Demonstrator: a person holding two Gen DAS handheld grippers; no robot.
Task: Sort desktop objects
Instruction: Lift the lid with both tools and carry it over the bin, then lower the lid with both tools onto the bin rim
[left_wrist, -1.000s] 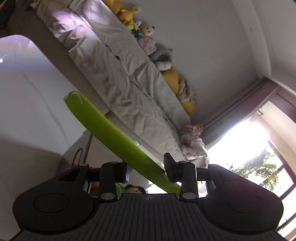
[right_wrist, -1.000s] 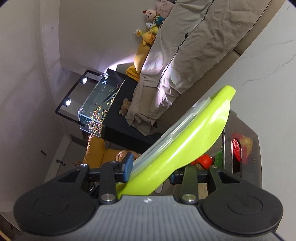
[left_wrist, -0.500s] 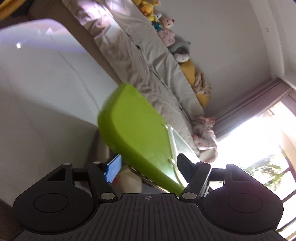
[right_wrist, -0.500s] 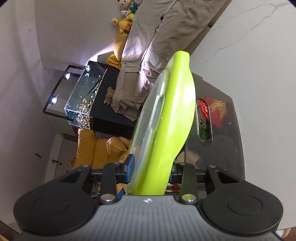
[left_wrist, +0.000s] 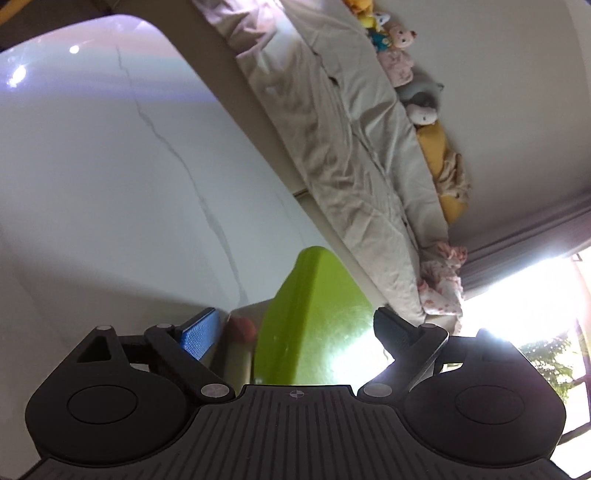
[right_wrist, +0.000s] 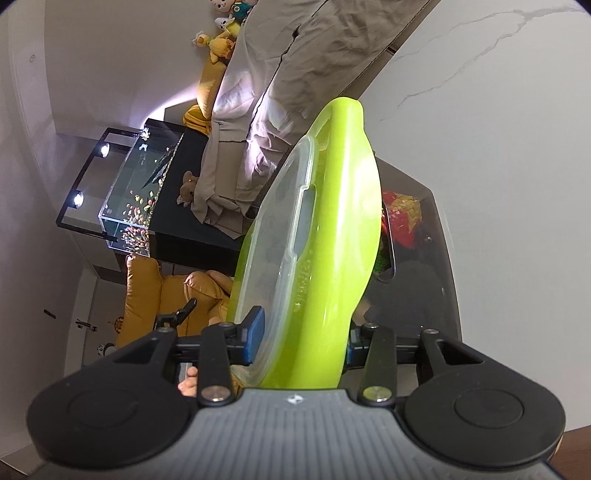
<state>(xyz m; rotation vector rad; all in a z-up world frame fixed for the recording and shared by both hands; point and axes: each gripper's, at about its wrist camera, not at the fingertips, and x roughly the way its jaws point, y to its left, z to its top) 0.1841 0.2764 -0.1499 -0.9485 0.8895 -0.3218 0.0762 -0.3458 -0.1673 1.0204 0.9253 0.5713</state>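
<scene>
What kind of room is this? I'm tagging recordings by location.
Probably a bedroom or living room in a home: a bed or sofa under a rumpled beige cover, plush toys along the wall, and a lit fish tank.

- A white marble table (left_wrist: 110, 192) with grey veins spreads ahead of both tools.
- A smoky see-through box (right_wrist: 432, 266) sits on it, just ahead of the right tool.

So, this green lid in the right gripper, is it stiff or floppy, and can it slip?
The green lid is probably stiff: it stands on edge in the right gripper without sagging. Its glossy surface looks slippery, and the jaws are opening while it sits between the pads, so it may slide. It looks thin, so probably light.
</scene>
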